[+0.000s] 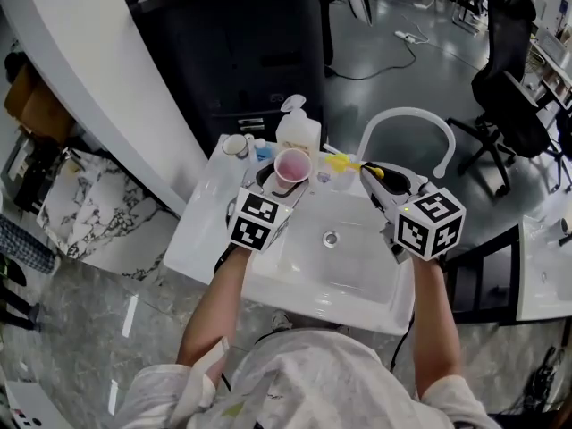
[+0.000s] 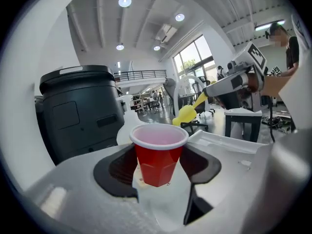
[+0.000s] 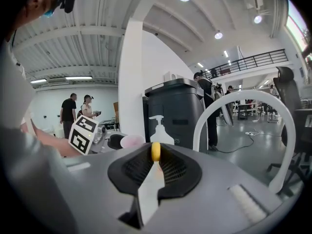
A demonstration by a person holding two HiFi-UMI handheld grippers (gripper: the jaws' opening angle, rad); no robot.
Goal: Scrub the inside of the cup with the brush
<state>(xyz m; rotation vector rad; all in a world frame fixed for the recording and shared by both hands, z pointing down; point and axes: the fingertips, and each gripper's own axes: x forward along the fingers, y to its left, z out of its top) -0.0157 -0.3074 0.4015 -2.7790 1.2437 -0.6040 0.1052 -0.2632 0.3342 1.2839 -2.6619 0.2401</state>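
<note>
Cup [image 2: 159, 152] held, L gripper [image 2: 158, 168] | brush [image 1: 347, 163] held, R gripper [image 3: 155, 165] | above white sink [image 1: 362, 271], grey floor [image 1: 384, 92]

Left gripper [image 1: 288, 186] holds a pink cup [image 1: 292, 165] upright, mouth up, over the back edge of the white sink [image 1: 357, 280]. Right gripper [image 1: 374, 175] holds a yellow brush [image 1: 342, 162], with the head pointing left toward the cup, near its rim but outside it. Drain [image 1: 331, 238] sits mid-basin. White arched faucet [image 1: 407, 116] rises behind the right gripper. Soap pump bottle [image 1: 298, 130] stands just behind the cup. Black bin [image 1: 237, 52] beyond the sink, office chair [image 1: 509, 96] far right.
</note>
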